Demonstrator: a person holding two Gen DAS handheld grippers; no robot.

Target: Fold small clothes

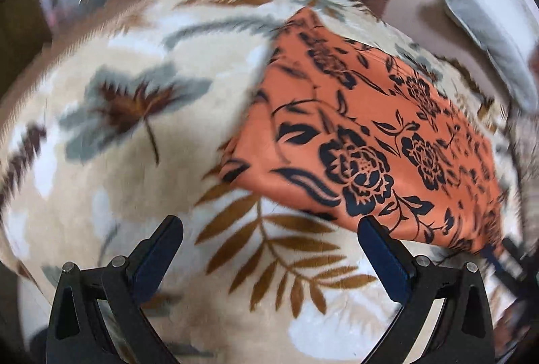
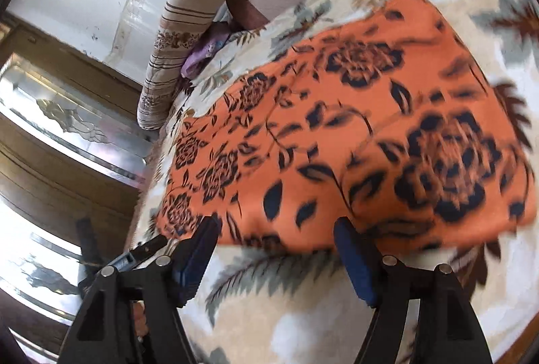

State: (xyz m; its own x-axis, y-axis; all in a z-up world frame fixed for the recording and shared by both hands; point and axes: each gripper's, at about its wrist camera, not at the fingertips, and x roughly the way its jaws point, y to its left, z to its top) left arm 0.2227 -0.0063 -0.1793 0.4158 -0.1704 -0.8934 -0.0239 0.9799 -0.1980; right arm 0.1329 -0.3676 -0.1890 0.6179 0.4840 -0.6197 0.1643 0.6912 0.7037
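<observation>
An orange cloth with a dark blue flower print [image 1: 370, 134] lies folded flat on a cream blanket with a leaf pattern [image 1: 118, 134]. My left gripper [image 1: 269, 225] stands open above the blanket, just off the cloth's near edge, with nothing between its fingers. In the right wrist view the same orange cloth [image 2: 337, 134] fills the middle. My right gripper [image 2: 276, 225] is open too; its fingers straddle the cloth's near hem without pressing on it. Both views are blurred by motion.
A striped bolster pillow [image 2: 192, 27] lies at the blanket's far end, with a purple cloth [image 2: 205, 54] tucked beside it. A wooden cabinet with glass panels [image 2: 67, 128] stands left of the bed. A grey-white cushion [image 1: 488, 50] lies at the right in the left wrist view.
</observation>
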